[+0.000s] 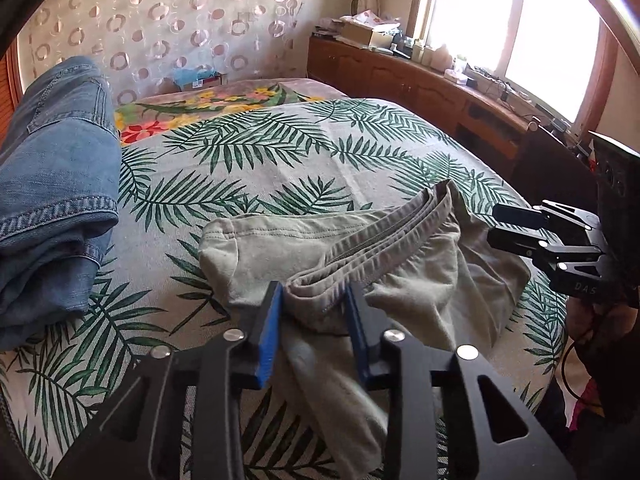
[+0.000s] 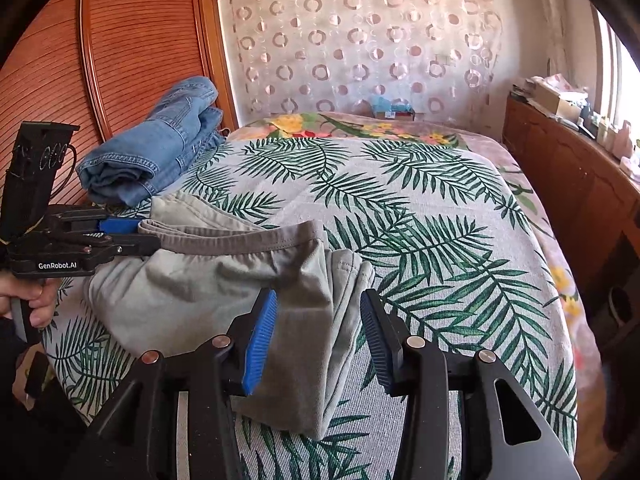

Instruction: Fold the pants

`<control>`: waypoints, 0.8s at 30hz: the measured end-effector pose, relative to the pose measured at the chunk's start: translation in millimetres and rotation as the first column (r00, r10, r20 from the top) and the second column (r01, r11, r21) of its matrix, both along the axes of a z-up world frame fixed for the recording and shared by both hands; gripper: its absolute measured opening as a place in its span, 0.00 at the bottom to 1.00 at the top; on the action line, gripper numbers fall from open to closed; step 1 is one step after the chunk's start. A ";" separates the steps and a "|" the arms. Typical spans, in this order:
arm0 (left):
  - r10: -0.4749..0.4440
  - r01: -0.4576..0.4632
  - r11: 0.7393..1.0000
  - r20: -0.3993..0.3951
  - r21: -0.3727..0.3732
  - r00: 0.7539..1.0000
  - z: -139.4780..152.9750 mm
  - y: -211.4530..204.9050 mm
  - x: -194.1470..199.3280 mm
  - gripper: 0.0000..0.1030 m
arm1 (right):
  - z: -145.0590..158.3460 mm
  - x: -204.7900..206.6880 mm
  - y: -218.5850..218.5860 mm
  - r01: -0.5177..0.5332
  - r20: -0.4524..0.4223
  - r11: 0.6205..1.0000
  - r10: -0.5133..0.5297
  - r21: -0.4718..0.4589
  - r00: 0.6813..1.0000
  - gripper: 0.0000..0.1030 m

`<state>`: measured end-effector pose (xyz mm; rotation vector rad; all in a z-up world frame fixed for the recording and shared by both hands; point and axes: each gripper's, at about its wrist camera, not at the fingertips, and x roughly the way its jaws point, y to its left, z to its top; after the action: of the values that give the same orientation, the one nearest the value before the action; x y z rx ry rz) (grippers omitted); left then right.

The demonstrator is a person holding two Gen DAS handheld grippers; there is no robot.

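- One pair of grey-green cotton pants point(image 1: 400, 248), partly folded, lies on the near part of a bed under a grey bedspread printed with green palm fronds point(image 1: 280, 152).
- Two black tongs with blue ribbed pads are in view.
- The left tongs point(image 1: 316, 312) are clenched on the bunched waistband at one end of the pants; the cloth fills the gap between both pads.
- The right tongs point(image 2: 318, 332) stand released: a folded layer of the pants lies between the pads, just beside one of them, with a clear gap before the other.
- One hand point(image 2: 30, 300) grips the handle of the left tongs.
- One pair of blue denim jeans point(image 2: 160, 148), folded, rests at the far side of the bed by a slatted wooden panel point(image 2: 120, 40), well apart from the pants.
- One brown wooden cabinet point(image 1: 400, 76) runs beneath one bright window point(image 1: 520, 28), cluttered with small items I cannot count.
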<state>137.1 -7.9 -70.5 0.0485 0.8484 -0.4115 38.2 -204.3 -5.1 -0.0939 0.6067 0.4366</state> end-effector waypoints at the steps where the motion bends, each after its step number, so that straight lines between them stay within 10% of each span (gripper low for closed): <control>1: 0.000 0.000 1.000 0.006 0.003 1.000 1.7 -0.1 -0.1 0.22 | 1.7 1.0 1.0 0.002 -0.002 1.000 -0.002 -0.010 1.000 0.44; 9: -0.010 0.010 1.000 0.063 -0.003 0.998 24.5 -1.8 1.3 0.16 | 21.4 18.4 5.4 -0.027 0.003 0.999 0.027 -0.019 1.000 0.43; 14: -0.007 0.007 1.000 0.070 0.006 0.998 27.8 -4.7 10.3 0.16 | 18.1 48.1 11.8 -0.062 -0.069 0.998 0.062 0.005 0.996 0.30; 17: -0.001 0.000 1.000 0.071 0.016 0.997 26.9 -4.8 16.5 0.16 | 10.1 67.8 12.4 -0.070 -0.128 0.997 0.071 0.014 0.989 0.05; 24: 0.020 -0.021 0.999 0.037 0.029 0.999 12.0 -2.5 26.8 0.16 | 9.2 70.4 21.4 -0.031 -0.091 0.999 0.029 -0.018 0.995 0.04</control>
<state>163.9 -10.4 -58.5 0.0747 0.8184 -0.3780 108.5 -182.9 4.1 -0.1019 0.6996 0.4659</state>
